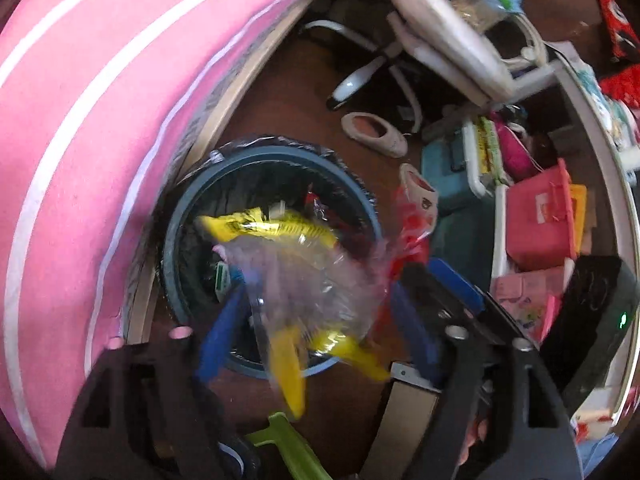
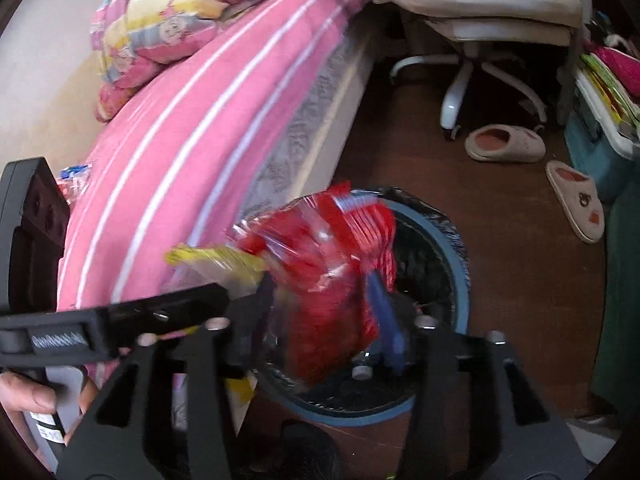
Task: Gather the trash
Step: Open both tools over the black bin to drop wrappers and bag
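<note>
A blue-rimmed bin (image 1: 272, 158) lined with a black bag stands on the brown floor beside the bed; a yellow wrapper (image 1: 272, 226) and other scraps lie inside. My left gripper (image 1: 316, 332) hangs over it, blue fingers (image 1: 218, 336) wide apart, a blurred clear-and-yellow wrapper (image 1: 304, 280) loose between them. My right gripper (image 2: 324, 308) is over the same bin (image 2: 360, 416), jaws apart, with a crumpled red-and-clear wrapper (image 2: 328, 280) between its fingers (image 2: 384, 320). Both wrappers are smeared by motion. The two grippers sit close side by side.
The pink striped bed (image 2: 192, 120) with a folded quilt (image 2: 160, 28) runs along the left. A white office chair (image 2: 480, 8), two slippers (image 2: 504, 144) and stacked coloured boxes (image 1: 540, 220) stand beyond the bin. A hand (image 2: 28, 396) holds the left gripper's handle.
</note>
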`<action>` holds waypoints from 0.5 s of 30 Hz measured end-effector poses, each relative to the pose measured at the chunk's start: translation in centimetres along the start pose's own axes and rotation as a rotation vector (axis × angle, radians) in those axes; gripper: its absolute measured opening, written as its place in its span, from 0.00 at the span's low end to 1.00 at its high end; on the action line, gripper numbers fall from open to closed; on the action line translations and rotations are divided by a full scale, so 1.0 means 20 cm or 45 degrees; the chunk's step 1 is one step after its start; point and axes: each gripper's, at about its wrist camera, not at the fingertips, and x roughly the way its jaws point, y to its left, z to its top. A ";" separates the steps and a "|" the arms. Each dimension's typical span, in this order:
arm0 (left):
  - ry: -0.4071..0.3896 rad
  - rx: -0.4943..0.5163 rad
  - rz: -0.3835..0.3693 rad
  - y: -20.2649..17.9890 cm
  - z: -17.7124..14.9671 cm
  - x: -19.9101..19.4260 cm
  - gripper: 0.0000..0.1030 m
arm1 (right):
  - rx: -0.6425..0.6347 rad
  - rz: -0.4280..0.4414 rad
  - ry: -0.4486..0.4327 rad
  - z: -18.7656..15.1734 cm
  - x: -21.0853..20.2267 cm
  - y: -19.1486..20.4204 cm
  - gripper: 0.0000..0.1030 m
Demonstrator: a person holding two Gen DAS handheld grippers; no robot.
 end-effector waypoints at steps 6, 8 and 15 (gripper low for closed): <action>-0.026 -0.047 -0.016 0.02 0.01 -0.04 0.83 | 0.018 -0.027 -0.033 -0.02 -0.05 -0.02 0.80; -0.052 -0.047 -0.002 0.02 0.01 -0.07 0.84 | 0.020 -0.024 -0.034 -0.01 -0.07 -0.02 0.82; -0.235 -0.075 -0.024 0.02 -0.04 -0.32 0.85 | -0.045 0.032 -0.122 0.02 -0.25 0.12 0.83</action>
